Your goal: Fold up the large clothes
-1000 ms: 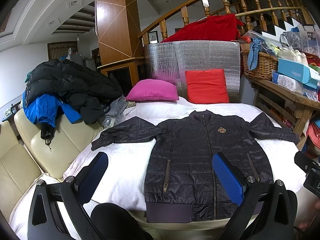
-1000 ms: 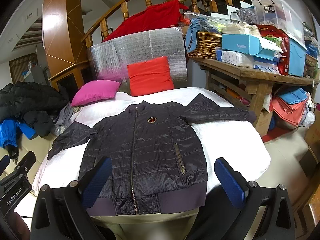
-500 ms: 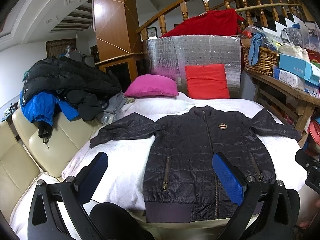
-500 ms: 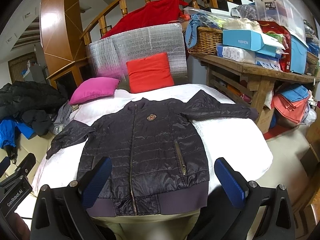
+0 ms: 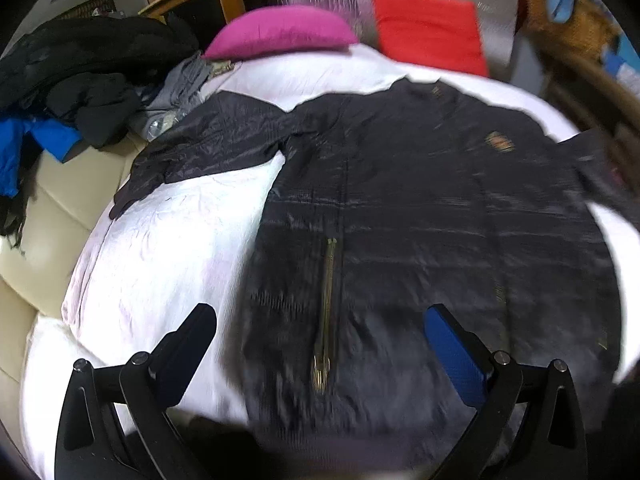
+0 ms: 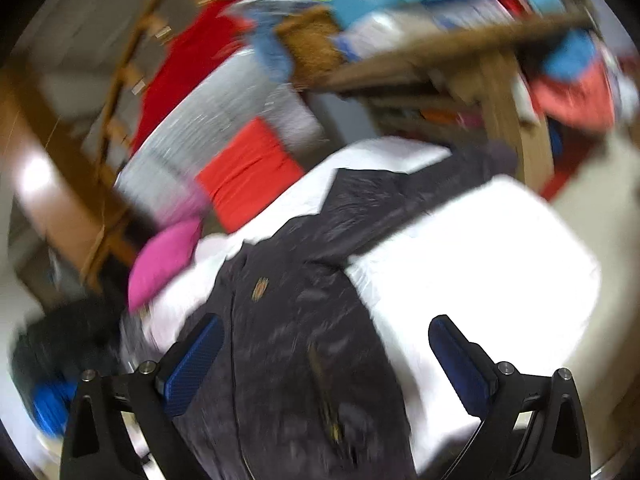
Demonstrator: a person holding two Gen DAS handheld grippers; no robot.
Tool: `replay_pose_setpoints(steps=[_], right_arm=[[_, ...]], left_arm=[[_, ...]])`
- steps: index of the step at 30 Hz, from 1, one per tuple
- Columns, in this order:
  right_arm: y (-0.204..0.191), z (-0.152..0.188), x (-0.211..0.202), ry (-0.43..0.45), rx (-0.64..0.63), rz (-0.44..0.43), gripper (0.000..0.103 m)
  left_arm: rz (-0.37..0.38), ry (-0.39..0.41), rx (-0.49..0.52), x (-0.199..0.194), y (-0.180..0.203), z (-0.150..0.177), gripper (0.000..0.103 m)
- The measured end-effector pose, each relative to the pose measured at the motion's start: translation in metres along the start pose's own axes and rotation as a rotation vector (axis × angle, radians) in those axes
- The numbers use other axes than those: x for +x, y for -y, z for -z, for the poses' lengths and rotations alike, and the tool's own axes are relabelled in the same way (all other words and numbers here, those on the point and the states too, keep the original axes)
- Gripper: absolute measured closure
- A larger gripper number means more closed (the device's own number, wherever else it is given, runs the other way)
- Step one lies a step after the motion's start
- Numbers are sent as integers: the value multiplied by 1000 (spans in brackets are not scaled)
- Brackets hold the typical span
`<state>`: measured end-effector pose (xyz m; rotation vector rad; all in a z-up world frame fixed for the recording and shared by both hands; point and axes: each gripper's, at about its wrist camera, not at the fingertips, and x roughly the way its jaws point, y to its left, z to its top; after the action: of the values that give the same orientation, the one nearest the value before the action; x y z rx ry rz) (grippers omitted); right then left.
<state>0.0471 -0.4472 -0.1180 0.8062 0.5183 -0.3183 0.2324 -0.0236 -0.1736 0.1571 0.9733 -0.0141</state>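
jaws of the left gripper [image 5: 320, 344] stand spread wide with nothing between them; jaws of the right gripper [image 6: 326, 354] are likewise spread and empty. both hover over the near hem of the dark quilted zip-front jacket [image 5: 420, 216], which lies face up and flat on the white-covered surface [image 5: 168, 248], collar toward the far edge, sleeves out toward the left and right edges.

handling, as a judgement: the shell looks thin, glossy and lightly padded, so expect a light, soft, slippery garment that slumps and slides on itself rather than keeping a crease. take hold at the ribbed hem band or a cuff, where the fabric is thicker and less slick; the left sleeve [image 5: 200, 152] is well placed for a first inward fold.

containers: a woven basket [image 6: 312, 44] sits on the wooden side table [image 6: 440, 52]; both are blurred, and the basket's contents cannot be told beyond blue cloth at its rim.
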Motion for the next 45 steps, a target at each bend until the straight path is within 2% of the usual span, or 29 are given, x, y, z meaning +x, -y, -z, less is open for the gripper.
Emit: replay_pose_setpoints(steps=[3,5,7,11,12,15,19,21,23,25,26,30,33,34,37,42,45], right_arm=[[32,-28,44,-16,121,-28,0],[60,-46,80,-16,258,-57,0],[85,-59,108,1,379,-107,0],[140,-82,159,49,644,-120,0],[151,-89,169,64,681,-129,0],[170,-105,190,90,721,-72,4],[188,-121,218,82,745,-3,18],[197,-126,230,78,760,19,30],[200,-133,236,94,768,30,52],[203,-134,239,107,754,35,77],[205,-134,241,104,746,38,79],[178,-145,232,146,621,36,84],[129,-158,215,206,449,22,84],[109,-160,210,219,397,2,84],[43,-157,199,245,241,-91,84],[-70,-127,202,181,-29,-256,84],[-132,-89,220,67,-157,-358,84]], left_arm=[[-4,-17,17,36,19,-25,0],[-9,-29,38,55,31,-40,0],[-21,-43,62,74,44,-51,0],[-10,-57,85,104,65,-63,0],[-1,-57,95,109,69,-62,0],[-10,-63,141,119,81,-56,0],[13,-51,117,121,82,-53,0],[46,-57,66,127,77,-53,0],[78,-60,18,128,71,-49,0],[76,-59,14,127,71,-46,0],[70,-55,19,125,73,-45,0],[86,-78,9,126,74,-43,0],[89,-111,17,126,70,-55,0],[88,-101,20,123,69,-58,0],[57,9,28,103,61,-60,0],[-10,142,2,77,41,-64,0],[-44,170,-34,72,20,-71,0]])
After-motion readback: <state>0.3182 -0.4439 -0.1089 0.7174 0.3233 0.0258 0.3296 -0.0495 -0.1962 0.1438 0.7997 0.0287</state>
